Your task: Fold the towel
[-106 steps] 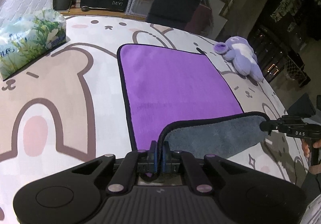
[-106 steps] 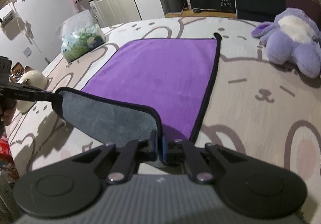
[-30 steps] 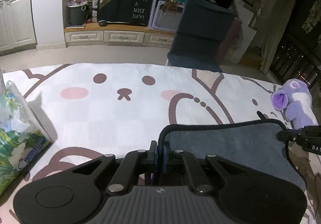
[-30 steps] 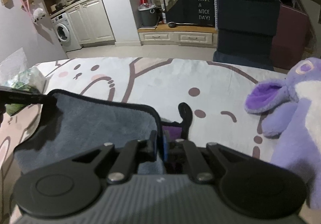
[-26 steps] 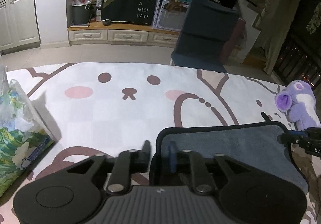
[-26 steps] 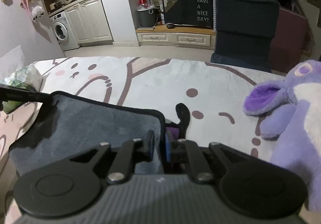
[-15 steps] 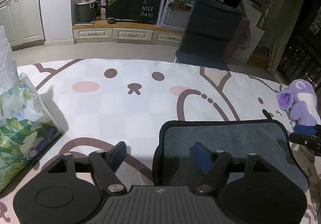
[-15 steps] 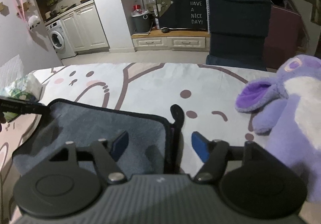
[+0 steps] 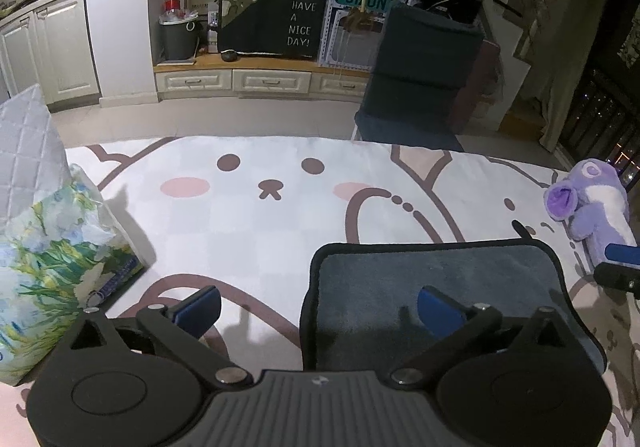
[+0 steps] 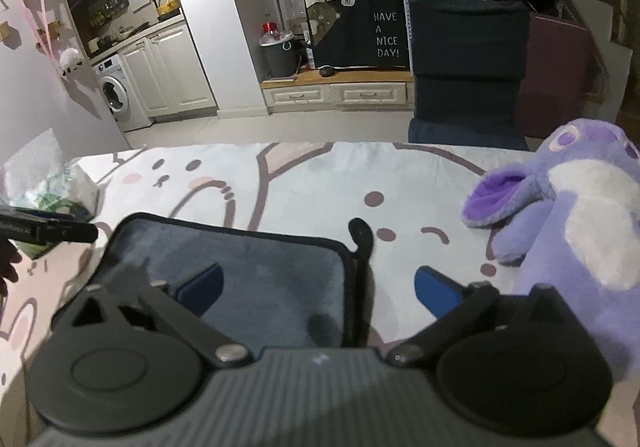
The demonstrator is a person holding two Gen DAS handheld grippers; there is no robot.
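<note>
**Both tongs let go of the folded towel**

The left gripper (image 9: 318, 307) and right gripper (image 10: 318, 287) had just been opening; their jaws stood wide, nothing pinched. Beneath them the towel (image 9: 432, 279) lay folded, grey side up, on the bear-print cover (image 9: 256, 223). A tissue pack (image 9: 44, 267) sat left, a purple plush toy (image 10: 568, 219) right.

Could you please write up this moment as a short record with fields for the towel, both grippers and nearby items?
towel: towel lies folded on the bed cover, grey side up, black hem loop at its far right corner
left gripper: left gripper open, jaws just opened, one pad over the towel's left corner, nothing gripped
right gripper: right gripper open, jaws just opened, straddling the towel's right edge
nearby: tissue pack to the left, purple plush toy to the right
</note>
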